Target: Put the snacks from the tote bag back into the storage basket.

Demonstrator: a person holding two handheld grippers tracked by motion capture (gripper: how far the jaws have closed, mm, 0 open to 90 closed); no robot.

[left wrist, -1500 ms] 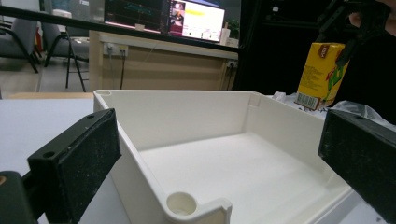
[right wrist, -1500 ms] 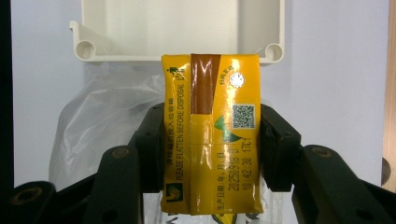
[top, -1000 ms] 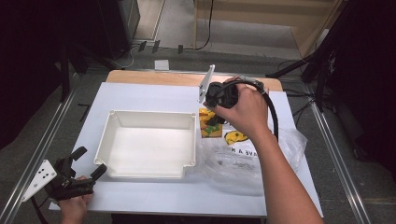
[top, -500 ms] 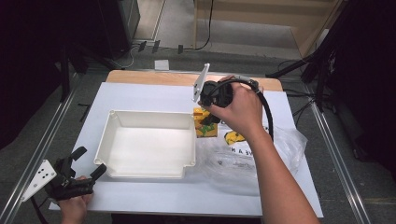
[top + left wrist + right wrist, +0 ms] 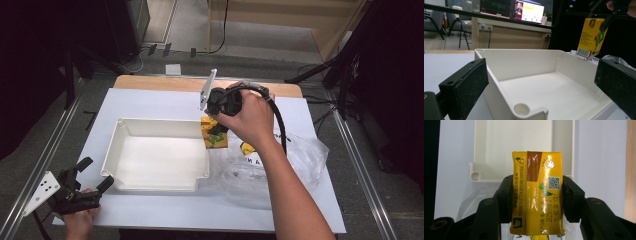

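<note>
A yellow drink carton [image 5: 216,141] hangs upright over the right rim of the white tray [image 5: 155,121]. My right gripper [image 5: 214,131], pointing down, is shut on it. In the right gripper view its pads [image 5: 507,195] press both sides of the carton [image 5: 537,195], with the tray [image 5: 475,150] below. My left gripper [image 5: 97,172] stands open at the table's near left corner, aimed at the tray's near corner. In the left gripper view its jaws [image 5: 541,85] frame the tray [image 5: 524,53], and the carton [image 5: 590,37] hangs beyond the far wall.
A crumpled clear plastic bag [image 5: 270,170] lies right of the tray, with another yellow pack [image 5: 247,147] on it. The white table sheet [image 5: 150,100] ends at a wooden strip at the back. Metal rails [image 5: 45,150] run along both sides.
My right gripper has carried the carton a little to the left, from over the bag to the tray's right rim. The left gripper has stayed put.
</note>
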